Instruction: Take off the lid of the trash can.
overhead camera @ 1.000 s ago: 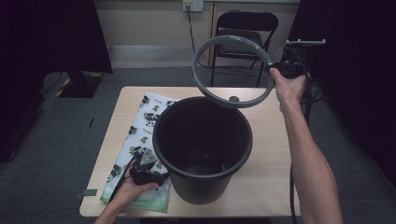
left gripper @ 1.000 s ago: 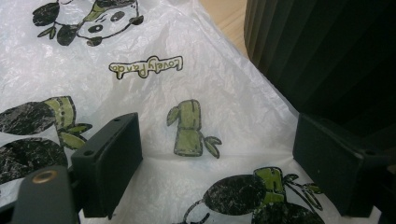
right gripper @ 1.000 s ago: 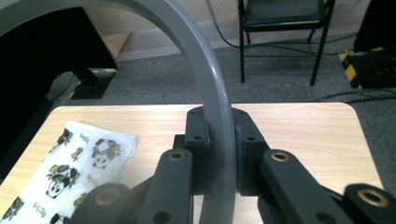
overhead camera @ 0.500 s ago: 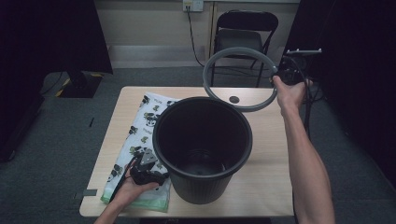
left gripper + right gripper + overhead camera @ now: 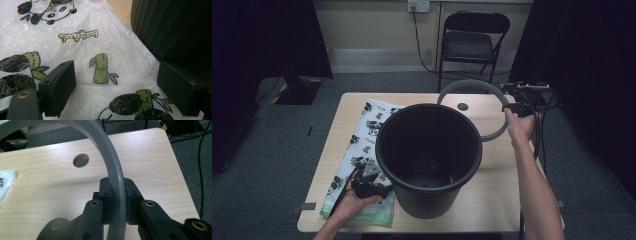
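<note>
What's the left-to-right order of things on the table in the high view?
White plastic bag printed with pandas, with the left gripper resting on its near end → big black plastic bin → round hole in the wooden tabletop → right gripper shut on the grey plastic ring.

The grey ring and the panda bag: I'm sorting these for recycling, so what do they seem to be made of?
The grey ring looks like rigid plastic with a matte, even finish and a smooth moulded edge, though painted metal can't be ruled out. The panda bag seems to be thin plastic film: translucent white, finely crinkled, slightly glossy, with printed pictures.
</note>
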The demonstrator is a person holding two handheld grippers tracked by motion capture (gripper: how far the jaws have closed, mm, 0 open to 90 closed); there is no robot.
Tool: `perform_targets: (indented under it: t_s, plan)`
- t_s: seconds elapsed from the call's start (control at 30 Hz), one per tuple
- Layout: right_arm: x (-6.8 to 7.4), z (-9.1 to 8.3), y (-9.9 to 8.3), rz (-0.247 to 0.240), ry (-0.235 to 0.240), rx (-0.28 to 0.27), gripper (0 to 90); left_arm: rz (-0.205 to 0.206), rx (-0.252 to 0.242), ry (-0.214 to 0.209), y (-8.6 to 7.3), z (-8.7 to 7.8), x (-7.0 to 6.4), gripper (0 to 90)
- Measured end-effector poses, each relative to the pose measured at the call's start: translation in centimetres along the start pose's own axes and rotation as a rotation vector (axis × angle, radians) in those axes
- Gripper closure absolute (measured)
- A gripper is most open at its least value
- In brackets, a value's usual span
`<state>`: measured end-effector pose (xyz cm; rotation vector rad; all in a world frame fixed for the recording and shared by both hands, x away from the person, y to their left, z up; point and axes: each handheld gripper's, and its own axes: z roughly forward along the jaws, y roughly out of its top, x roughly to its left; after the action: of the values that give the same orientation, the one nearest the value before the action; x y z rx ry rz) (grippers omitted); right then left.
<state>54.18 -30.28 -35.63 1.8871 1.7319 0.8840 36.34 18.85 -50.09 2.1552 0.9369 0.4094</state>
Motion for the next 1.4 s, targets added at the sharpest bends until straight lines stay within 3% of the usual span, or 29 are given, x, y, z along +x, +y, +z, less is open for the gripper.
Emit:
perform_targets:
  t_s: [0.47, 0.67, 0.9, 1.07, 1.2, 1.3, 1.4]
  plan:
    - [-3.6, 5.2, -6.9, 0.06, -0.008, 0.075, 79.2, -0.004, -0.001, 0.001, 0.0, 0.0, 0.0, 14.9]
    - [-4.9, 6.3, -8.5, 0.073, -0.043, 0.113, 79.0, -0.006, -0.004, 0.002, 0.0, 0.0, -0.1, 14.9]
    - [-5.8, 6.7, -9.3, 0.086, -0.085, 0.111, 78.5, -0.009, -0.002, 0.003, 0.0, 0.0, -0.1, 14.9]
    - [-5.6, 6.6, -9.4, 0.058, -0.11, 0.112, 75.5, -0.009, -0.005, 0.002, 0.0, 0.1, -0.1, 14.9]
    - [-6.0, 6.4, -9.3, 0.06, -0.057, 0.084, 60.7, -0.004, -0.001, 0.009, 0.0, 0.0, -0.1, 15.0]
    - [-5.9, 5.9, -9.3, 0.011, -0.061, 0.067, 51.9, -0.004, 0.0, 0.008, 0.0, 0.0, -0.1, 15.0]
    - [-5.5, 4.8, -9.4, -0.021, -0.026, 0.034, 48.0, -0.004, 0.0, 0.008, 0.0, 0.0, -0.1, 15.0]
